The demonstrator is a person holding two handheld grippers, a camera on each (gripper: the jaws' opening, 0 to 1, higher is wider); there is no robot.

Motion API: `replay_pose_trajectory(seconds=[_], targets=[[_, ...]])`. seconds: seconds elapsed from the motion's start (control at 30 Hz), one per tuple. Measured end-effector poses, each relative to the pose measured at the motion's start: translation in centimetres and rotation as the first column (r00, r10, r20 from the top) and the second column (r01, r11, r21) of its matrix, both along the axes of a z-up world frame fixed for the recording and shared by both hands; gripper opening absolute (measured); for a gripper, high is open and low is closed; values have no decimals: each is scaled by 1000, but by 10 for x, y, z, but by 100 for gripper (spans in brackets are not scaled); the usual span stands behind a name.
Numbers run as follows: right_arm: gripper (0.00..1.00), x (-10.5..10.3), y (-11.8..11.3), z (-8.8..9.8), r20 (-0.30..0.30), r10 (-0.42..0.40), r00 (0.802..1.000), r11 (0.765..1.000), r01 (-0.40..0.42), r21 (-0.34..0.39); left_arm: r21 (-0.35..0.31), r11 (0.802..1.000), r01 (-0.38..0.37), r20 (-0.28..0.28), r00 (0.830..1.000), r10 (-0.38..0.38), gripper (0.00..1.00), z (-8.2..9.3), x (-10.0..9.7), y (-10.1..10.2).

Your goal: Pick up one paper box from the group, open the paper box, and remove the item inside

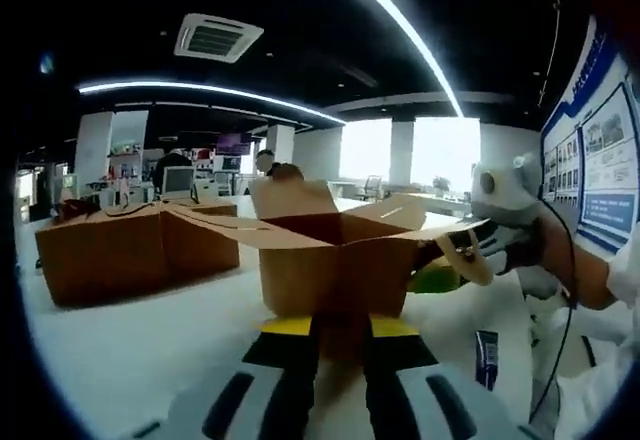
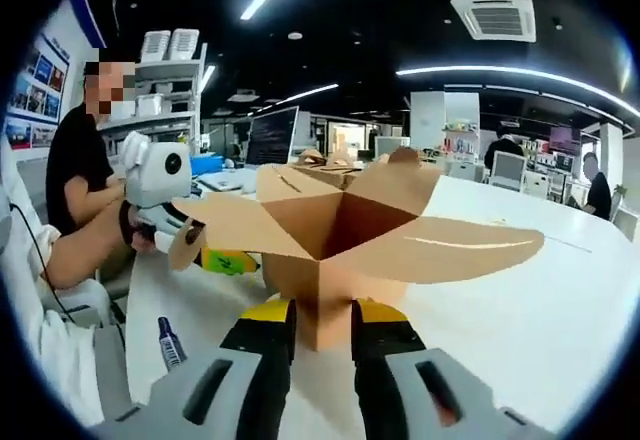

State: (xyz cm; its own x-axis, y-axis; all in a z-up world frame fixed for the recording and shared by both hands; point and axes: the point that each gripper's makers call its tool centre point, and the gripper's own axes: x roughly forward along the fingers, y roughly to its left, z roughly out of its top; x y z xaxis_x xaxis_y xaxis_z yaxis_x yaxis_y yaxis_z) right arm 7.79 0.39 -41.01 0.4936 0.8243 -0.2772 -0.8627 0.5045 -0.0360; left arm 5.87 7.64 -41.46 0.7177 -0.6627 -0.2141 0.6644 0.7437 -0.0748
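An open brown paper box (image 1: 335,270) fills the middle of the left gripper view, its flaps spread outward. My left gripper (image 1: 340,332) is shut on its near lower wall, the yellow-tipped jaws on either side of it. My right gripper (image 1: 445,268) reaches the box's right side, held by a hand. In the right gripper view the same box (image 2: 340,260) stands with flaps wide, my right gripper (image 2: 322,318) shut on its near corner. The left gripper (image 2: 215,256) meets the box from the left. The box's inside is dark, so its contents are hidden.
More brown boxes (image 1: 130,250) stand to the left on the white table (image 1: 150,350), and others sit behind the held box (image 2: 330,168). A small blue tube (image 2: 168,345) lies near the table edge. A seated person (image 2: 85,170) is close on the left.
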Motion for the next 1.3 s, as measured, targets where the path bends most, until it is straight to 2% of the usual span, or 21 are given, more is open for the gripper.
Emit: replay_pose_trajectory(seconds=[0.23, 0.6, 0.73, 0.83, 0.93, 1.03, 1.2, 1.3], targets=[[24, -4, -3, 0, -3, 1, 1000, 1000, -1, -2, 18, 1000, 7, 9, 1000, -7, 20, 0, -11, -6], [24, -10, -3, 0, -14, 4, 1000, 1000, -4, -3, 22, 1000, 5, 5, 1000, -5, 20, -4, -15, -4], [24, -10, -6, -2, -34, 0, 999, 1000, 0, 2, 5, 1000, 8, -4, 1000, -8, 24, -3, -16, -4], [27, -18, -13, -5, -31, 7, 1000, 1000, -8, -17, 1, 1000, 7, -11, 1000, -7, 33, -7, -22, -1], [26, -27, -25, -5, -28, 4, 1000, 1000, -4, -24, 6, 1000, 2, -7, 1000, -2, 33, -8, -30, 8], [26, -39, -35, -4, -37, 1, 999, 1000, -2, -16, -17, 1000, 7, 14, 1000, -7, 34, -1, -41, 14], [26, -66, -46, -7, -69, 14, 998, 1000, -14, 2, -81, 995, 65, 39, 997, -62, 34, 12, -65, 10], [26, -79, -46, -7, -91, 26, 996, 999, -23, 27, -111, 990, 82, 17, 997, -81, 34, 10, -78, 5]])
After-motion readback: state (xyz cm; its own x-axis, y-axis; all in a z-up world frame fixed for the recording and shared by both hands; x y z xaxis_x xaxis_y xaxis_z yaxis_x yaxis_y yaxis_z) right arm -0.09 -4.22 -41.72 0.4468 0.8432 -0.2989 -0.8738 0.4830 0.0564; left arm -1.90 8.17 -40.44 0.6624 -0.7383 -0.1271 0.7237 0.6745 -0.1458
